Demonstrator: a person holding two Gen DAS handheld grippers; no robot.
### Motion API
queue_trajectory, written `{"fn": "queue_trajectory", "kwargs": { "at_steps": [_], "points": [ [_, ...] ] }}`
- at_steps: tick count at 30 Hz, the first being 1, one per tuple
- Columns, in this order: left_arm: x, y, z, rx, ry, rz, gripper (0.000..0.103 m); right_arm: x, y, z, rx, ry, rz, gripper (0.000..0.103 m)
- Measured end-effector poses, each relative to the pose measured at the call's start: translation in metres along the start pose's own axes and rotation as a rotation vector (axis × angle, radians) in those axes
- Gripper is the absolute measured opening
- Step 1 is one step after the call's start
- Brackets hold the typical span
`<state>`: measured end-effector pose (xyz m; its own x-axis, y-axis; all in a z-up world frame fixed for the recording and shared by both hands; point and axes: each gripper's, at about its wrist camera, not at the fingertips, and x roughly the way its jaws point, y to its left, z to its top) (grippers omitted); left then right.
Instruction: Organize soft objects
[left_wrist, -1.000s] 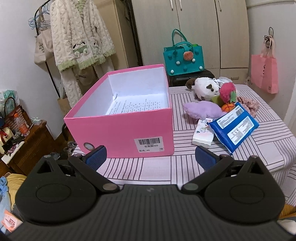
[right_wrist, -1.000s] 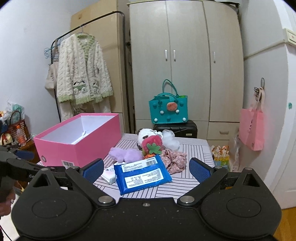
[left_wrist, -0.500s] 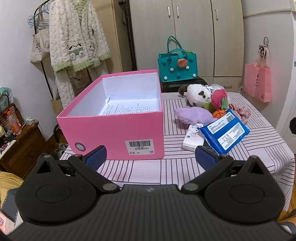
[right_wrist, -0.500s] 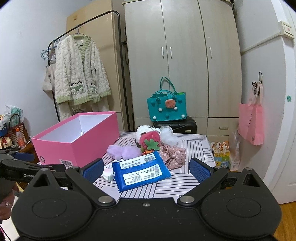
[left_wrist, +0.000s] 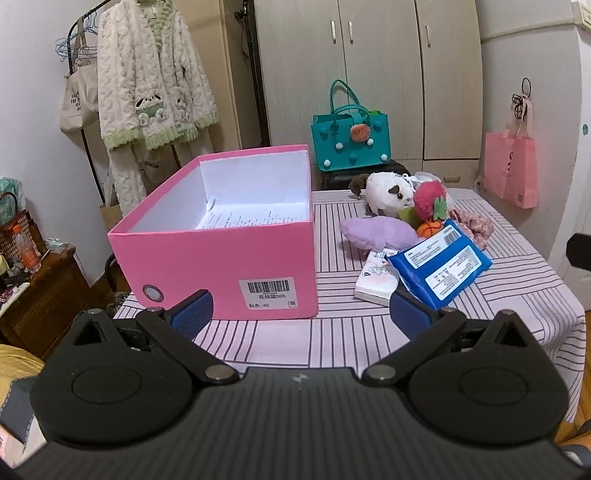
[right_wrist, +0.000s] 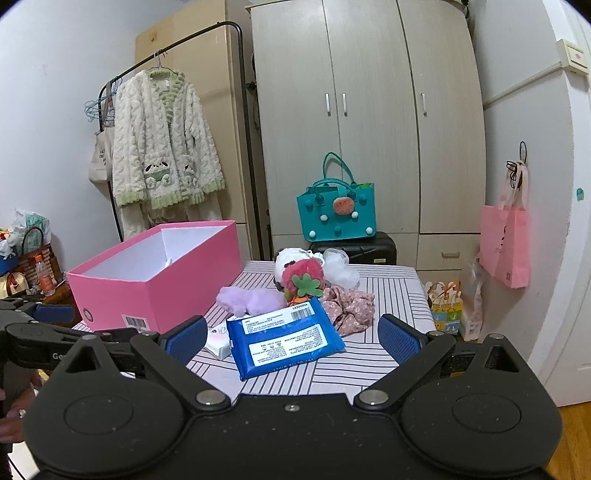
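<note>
Beside pink box (left_wrist: 221, 258), plush heap (left_wrist: 406, 210), tongs (left_wrist: 301, 312) agape

A fleecy cardigan (right_wrist: 162, 144) hangs left of the wardrobe (right_wrist: 365, 118), a teal bag (right_wrist: 338, 212) below

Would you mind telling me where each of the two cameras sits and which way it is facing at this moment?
Left wrist: rides on the left gripper, low before the table's near edge, facing the barcode end of the pink box; its own open fingers show, nothing held.
Right wrist: rides on the right gripper, further right and back, facing the blue pack and the wardrobe; its open fingers show, and the left gripper in a hand at the left edge.
Shared: pink box, blue pack, purple plush, strawberry plush, teal bag.
</note>
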<state>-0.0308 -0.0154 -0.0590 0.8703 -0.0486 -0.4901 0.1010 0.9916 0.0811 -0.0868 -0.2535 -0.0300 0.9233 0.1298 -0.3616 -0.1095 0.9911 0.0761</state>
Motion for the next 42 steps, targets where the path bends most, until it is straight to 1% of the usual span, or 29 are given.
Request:
{"fn": "queue_trajectory", "kwargs": {
  "at_steps": [4,12,16,17,19,20,22,24,26,29,31,32,36,39,42],
  "points": [
    [0.001,0.001,-0.001,-0.018,-0.001,-0.008,0.103,0.0,0.001,0.0,-0.007,0.001,0.003,0.101],
    [0.002,0.0,-0.001,-0.023,0.002,-0.005,0.103,0.002,0.0,-0.002,-0.005,0.004,0.007,0.101],
    [0.003,0.0,0.0,-0.02,0.011,-0.011,0.103,0.001,-0.001,-0.001,-0.015,-0.021,0.023,0.1],
    [0.003,0.0,0.001,-0.019,0.021,-0.021,0.103,0.001,-0.002,0.001,-0.018,-0.037,0.034,0.1],
    [0.0,0.002,0.007,-0.029,0.036,-0.077,0.103,0.002,-0.006,0.005,-0.018,-0.071,0.046,0.1],
    [-0.002,0.003,0.01,-0.038,0.031,-0.109,0.103,0.003,-0.008,0.007,-0.021,-0.08,0.053,0.1],
    [-0.007,0.003,0.018,-0.045,0.008,-0.146,0.103,0.008,-0.015,0.012,-0.026,-0.093,0.081,0.1],
    [-0.009,0.0,0.026,-0.028,-0.018,-0.154,0.103,0.013,-0.023,0.015,-0.035,-0.108,0.132,0.1],
    [-0.009,-0.004,0.032,-0.004,-0.042,-0.158,0.103,0.022,-0.032,0.018,-0.042,-0.068,0.171,0.1],
    [-0.005,-0.011,0.038,0.011,-0.07,-0.18,0.102,0.039,-0.046,0.021,-0.038,0.004,0.171,0.1],
    [-0.001,-0.016,0.037,0.02,-0.105,-0.221,0.102,0.05,-0.055,0.021,-0.024,0.047,0.172,0.099],
    [0.002,-0.019,0.036,0.025,-0.111,-0.244,0.102,0.057,-0.061,0.021,-0.013,0.07,0.174,0.098],
    [0.025,-0.035,0.034,0.005,-0.044,-0.31,0.1,0.079,-0.077,0.014,0.009,0.134,0.186,0.096],
    [0.044,-0.045,0.03,-0.018,0.027,-0.348,0.099,0.098,-0.084,0.01,0.003,0.176,0.208,0.09],
    [0.058,-0.053,0.024,-0.03,0.075,-0.369,0.089,0.116,-0.089,0.009,-0.012,0.205,0.242,0.083]
  ]
}}
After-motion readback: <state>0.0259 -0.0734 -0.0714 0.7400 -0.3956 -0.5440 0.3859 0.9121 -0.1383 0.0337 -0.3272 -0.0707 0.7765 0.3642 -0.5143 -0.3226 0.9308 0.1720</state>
